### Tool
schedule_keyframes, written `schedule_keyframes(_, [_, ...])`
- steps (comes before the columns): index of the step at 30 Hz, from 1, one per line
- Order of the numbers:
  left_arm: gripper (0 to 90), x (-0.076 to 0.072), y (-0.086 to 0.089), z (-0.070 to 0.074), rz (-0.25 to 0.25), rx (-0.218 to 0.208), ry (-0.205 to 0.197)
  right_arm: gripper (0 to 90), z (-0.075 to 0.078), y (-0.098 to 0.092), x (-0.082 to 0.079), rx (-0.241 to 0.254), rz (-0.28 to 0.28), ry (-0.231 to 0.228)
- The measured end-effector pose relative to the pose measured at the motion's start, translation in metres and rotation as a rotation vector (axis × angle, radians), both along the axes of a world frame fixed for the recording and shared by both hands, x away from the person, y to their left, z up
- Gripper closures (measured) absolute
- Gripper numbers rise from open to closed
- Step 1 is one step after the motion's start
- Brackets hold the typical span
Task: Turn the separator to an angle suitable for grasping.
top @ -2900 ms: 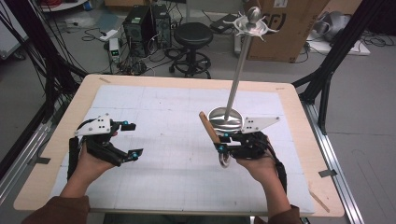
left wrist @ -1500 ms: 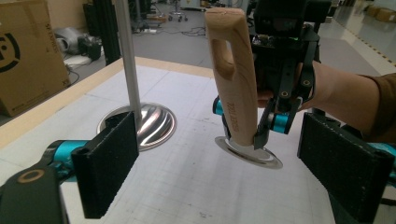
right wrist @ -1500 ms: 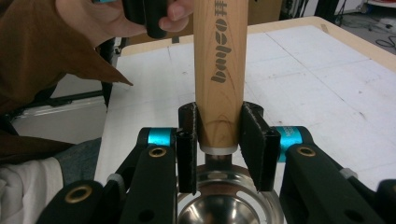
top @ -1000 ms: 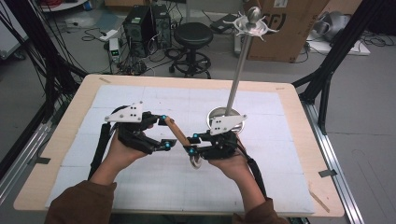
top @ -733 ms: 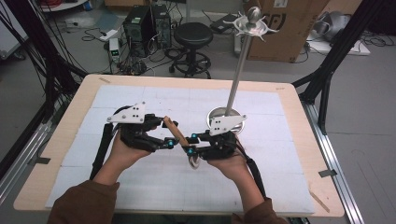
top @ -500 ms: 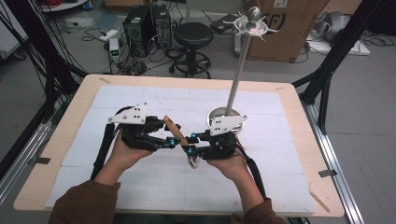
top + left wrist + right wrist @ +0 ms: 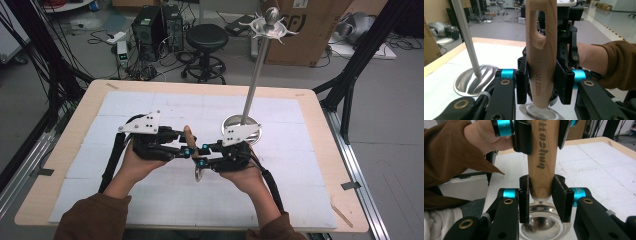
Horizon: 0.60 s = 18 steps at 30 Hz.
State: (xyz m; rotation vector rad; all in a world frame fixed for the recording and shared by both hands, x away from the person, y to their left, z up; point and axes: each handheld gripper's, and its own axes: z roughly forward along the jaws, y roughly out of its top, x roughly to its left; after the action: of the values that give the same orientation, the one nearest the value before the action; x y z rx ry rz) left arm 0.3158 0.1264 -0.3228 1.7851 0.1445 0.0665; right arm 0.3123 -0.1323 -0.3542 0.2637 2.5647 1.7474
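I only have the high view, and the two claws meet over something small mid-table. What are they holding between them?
Observer: A wooden handle. The left gripper view shows a long slot cut through its far end.
Operator: Is the left claw actually gripping it?
Observer: Yes. In that view the left claw has a pad pressed against each side of the handle, over the printed words KITCHEN TOOL.
Operator: And the right claw?
Observer: In the right gripper view the right claw clamps the handle's other end, just where it joins a shiny metal bowl.
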Motion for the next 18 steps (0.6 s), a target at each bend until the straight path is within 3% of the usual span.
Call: schedule_keyframes(18, [68.7,0.0012,-0.0019,-0.0011,-0.010,0.009,0.022,68.5,-0.0005,0.0014,-0.0003,-0.019,-0.004,-0.012])
